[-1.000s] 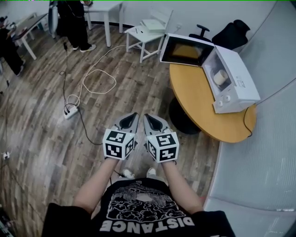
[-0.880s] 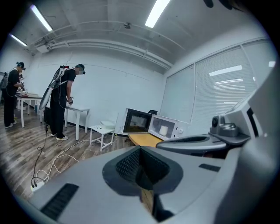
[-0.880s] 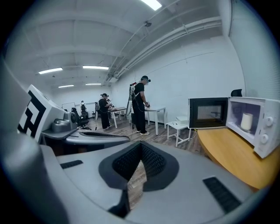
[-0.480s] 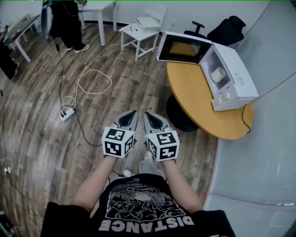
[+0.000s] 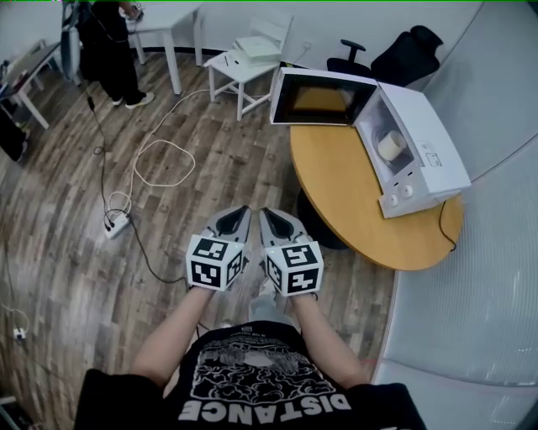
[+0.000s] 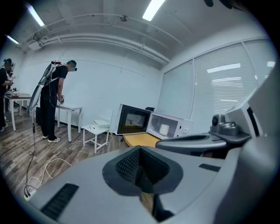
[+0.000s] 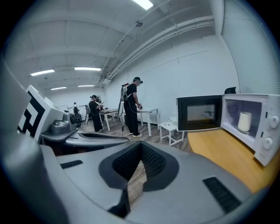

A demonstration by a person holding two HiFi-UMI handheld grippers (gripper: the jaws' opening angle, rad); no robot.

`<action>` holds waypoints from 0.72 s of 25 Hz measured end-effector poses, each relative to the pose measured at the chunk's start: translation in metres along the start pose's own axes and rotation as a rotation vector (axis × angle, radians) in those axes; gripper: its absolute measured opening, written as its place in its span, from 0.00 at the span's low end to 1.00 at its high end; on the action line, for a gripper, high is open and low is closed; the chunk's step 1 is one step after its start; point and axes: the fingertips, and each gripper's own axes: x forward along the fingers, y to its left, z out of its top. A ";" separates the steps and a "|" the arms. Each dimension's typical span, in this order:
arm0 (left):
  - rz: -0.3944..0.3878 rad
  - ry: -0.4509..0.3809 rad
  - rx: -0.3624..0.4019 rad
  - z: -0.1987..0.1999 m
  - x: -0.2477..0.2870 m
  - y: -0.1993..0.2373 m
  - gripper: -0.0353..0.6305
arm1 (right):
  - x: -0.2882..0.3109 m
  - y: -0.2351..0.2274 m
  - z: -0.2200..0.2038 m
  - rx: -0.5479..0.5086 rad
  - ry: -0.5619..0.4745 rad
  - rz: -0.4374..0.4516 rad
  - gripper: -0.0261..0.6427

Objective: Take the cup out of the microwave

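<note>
A white microwave (image 5: 424,138) stands on a round wooden table (image 5: 353,197) at the upper right, its door (image 5: 324,97) swung wide open. A pale cup (image 5: 389,145) stands upright inside the cavity; it also shows as the cup (image 6: 164,129) and the cup (image 7: 244,121) in the gripper views. My left gripper (image 5: 242,212) and right gripper (image 5: 267,213) are held side by side over the wooden floor, well short of the table. Both are shut with nothing between the jaws, as my left gripper (image 6: 140,151) and my right gripper (image 7: 140,146) show close up.
A black office chair (image 5: 403,50) stands behind the table. A small white chair (image 5: 248,59) with papers and white tables (image 5: 164,17) stand at the back, with a person (image 5: 105,50) beside them. Cables and a power strip (image 5: 116,222) lie on the floor at left. A blinds-covered wall (image 5: 496,252) curves along the right.
Both grippers moved forward together, still shut and side by side. The table and microwave have drifted left and nearer in the head view.
</note>
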 end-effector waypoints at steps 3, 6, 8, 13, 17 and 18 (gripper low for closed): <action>-0.011 0.012 0.006 0.009 0.031 -0.004 0.07 | 0.010 -0.029 0.006 0.012 0.001 -0.011 0.06; -0.025 0.028 0.010 0.014 0.058 -0.011 0.07 | 0.016 -0.056 0.009 0.027 0.008 -0.020 0.06; -0.031 0.039 0.011 0.017 0.076 -0.015 0.07 | 0.020 -0.073 0.010 0.036 0.013 -0.023 0.06; -0.043 0.066 0.018 0.021 0.118 -0.027 0.07 | 0.030 -0.116 0.011 0.059 0.022 -0.032 0.06; -0.055 0.074 0.021 0.027 0.147 -0.034 0.07 | 0.035 -0.143 0.011 0.072 0.030 -0.038 0.06; -0.061 0.070 0.022 0.028 0.153 -0.036 0.07 | 0.036 -0.149 0.011 0.075 0.033 -0.038 0.06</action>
